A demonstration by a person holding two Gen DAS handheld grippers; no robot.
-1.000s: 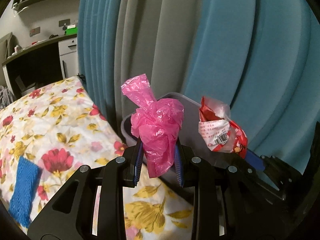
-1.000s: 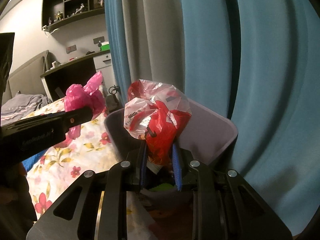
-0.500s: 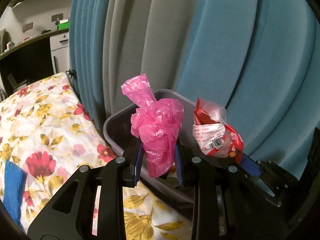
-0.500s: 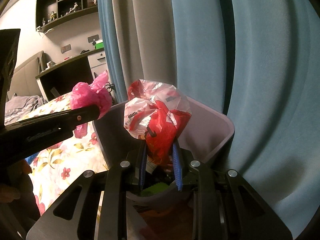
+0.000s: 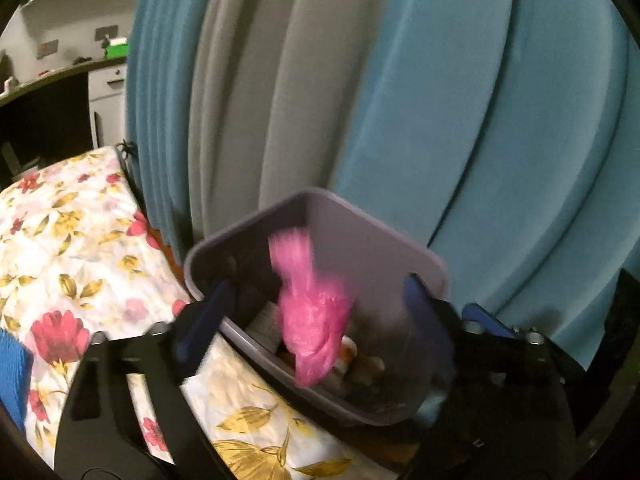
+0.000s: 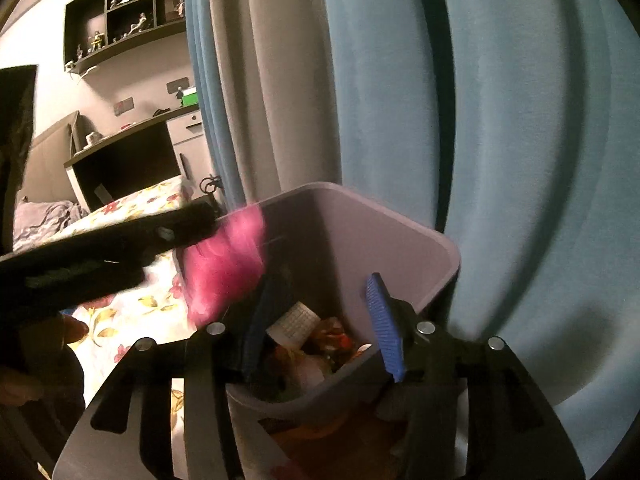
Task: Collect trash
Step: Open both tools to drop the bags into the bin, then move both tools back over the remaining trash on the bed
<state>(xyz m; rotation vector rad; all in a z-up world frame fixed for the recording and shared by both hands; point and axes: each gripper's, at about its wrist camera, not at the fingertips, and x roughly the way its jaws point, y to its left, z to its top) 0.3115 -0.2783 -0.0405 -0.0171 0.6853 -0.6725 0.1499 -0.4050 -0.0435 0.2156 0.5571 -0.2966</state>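
A grey waste bin (image 5: 376, 240) (image 6: 400, 220) holding several bits of trash stands by the bed, just below both grippers. My left gripper (image 5: 318, 284) is over its rim with the jaws opening wide. The pink plastic bag (image 5: 312, 320) is a blur, loose between them and falling into the bin. From the right wrist view the same pink bag (image 6: 224, 268) drops past the left gripper's black finger (image 6: 120, 248). My right gripper (image 6: 323, 280) hangs over the bin, jaws opening, nothing between its blue pads (image 6: 384, 320). I cannot pick out the red wrapper.
Blue and grey curtains (image 5: 440, 100) hang close behind the bin. A floral bedspread (image 5: 72, 248) lies left of it, with a blue cloth (image 5: 12, 368) at the frame's edge. A desk (image 6: 128, 152) and wall shelves (image 6: 120, 20) stand further back.
Both grippers opened. The pink bag left the left jaws and is dropping into the bin. The red wrapper is gone from the right jaws. The left gripper moved closer over the bin.
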